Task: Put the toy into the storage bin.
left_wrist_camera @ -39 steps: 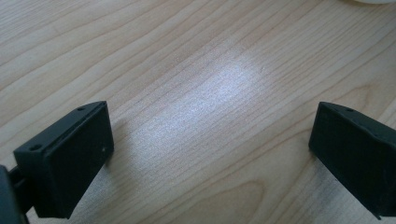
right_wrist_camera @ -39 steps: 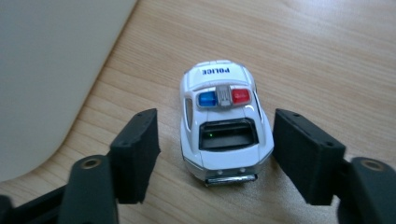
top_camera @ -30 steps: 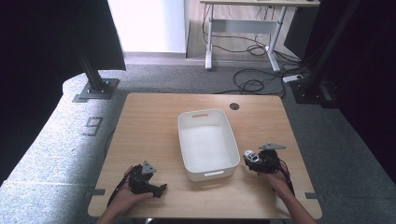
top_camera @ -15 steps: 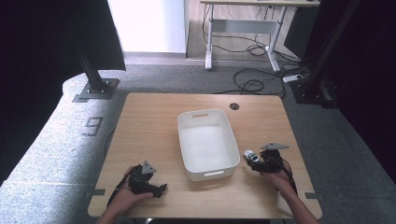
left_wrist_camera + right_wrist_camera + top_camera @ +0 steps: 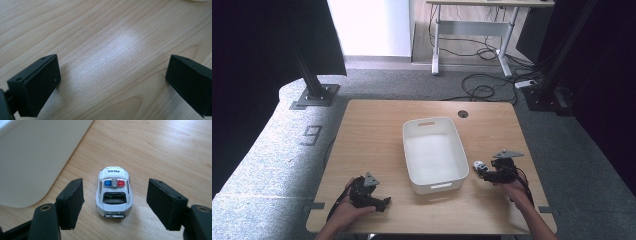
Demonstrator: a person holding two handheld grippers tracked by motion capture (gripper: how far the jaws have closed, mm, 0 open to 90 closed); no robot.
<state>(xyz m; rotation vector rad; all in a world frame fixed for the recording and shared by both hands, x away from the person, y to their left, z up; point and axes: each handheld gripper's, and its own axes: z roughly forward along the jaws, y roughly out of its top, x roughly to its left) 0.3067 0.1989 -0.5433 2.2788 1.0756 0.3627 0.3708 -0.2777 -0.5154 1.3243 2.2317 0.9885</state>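
On the left, the left gripper (image 5: 371, 192) rests near the front edge of the counter (image 5: 372, 130), its jaws spread wide over bare wood with nothing between them. It has no part in the work at this point, as far as the pictures tell.

In the middle stands the white bin (image 5: 434, 152), open-topped and, from the high view, with nothing in it — so if the toy is meant to end up there, that step is not yet done.

On the right, the right gripper (image 5: 113, 203) is lined up behind the toy police car (image 5: 114, 191), which sits on its wheels on the counter just beside the bin's near right corner. The jaws have just been closing a little, yet they stand apart on either side of the car with a clear gap on each flank — the pads do not touch it. The grasp looks begun but unfinished; closing, lifting and carrying over the rim all remain.

The bin's wall (image 5: 37, 157) rises close by the left jaw and could be bumped on the lift. Otherwise the wood around the car is free.
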